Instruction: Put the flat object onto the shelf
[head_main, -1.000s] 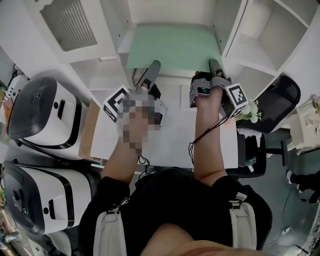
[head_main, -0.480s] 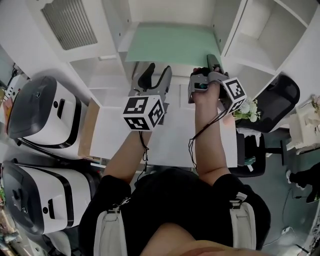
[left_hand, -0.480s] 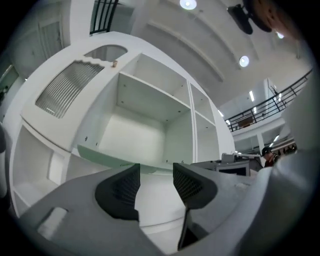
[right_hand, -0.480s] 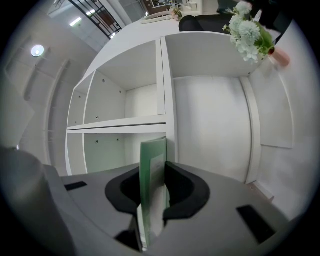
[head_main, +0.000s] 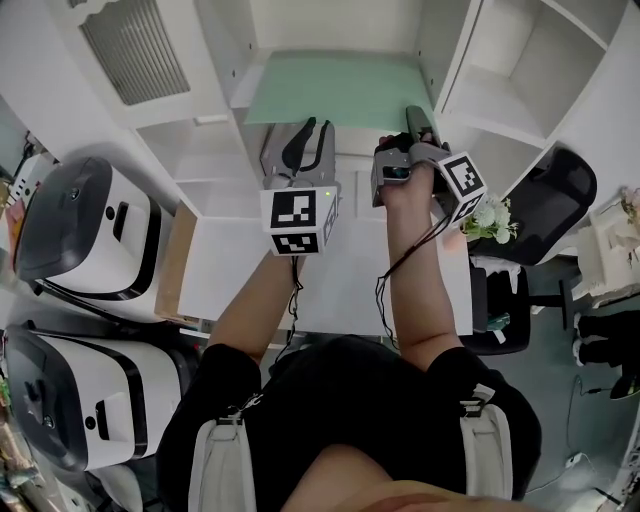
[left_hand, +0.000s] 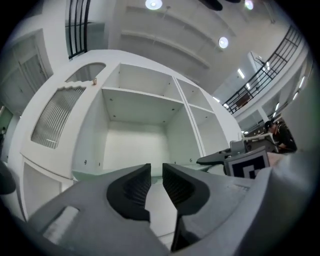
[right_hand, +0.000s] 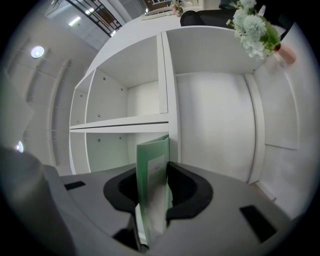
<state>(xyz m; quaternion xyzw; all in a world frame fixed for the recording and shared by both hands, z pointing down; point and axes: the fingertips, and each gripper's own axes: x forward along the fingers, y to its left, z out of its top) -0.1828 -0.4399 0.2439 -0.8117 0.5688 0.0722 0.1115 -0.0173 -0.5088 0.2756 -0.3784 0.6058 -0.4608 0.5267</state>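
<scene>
Releasing now — the pale green folder (head_main: 340, 88) lies flat on the shelf (head_main: 437, 50), its near edge between the right gripper (head_main: 415, 120) jaws, which have just been opening. The left gripper (head_main: 308, 135) has just narrowed, empty. Next — draw straight back without dragging that thin, flexible cover.

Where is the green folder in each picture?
Head view: green folder lies flat, top centre.
Left gripper view: thin green strip, lower left of centre.
Right gripper view: the folder, edge-on, bottom centre.
Shared landmark: the white shelf around it.
</scene>
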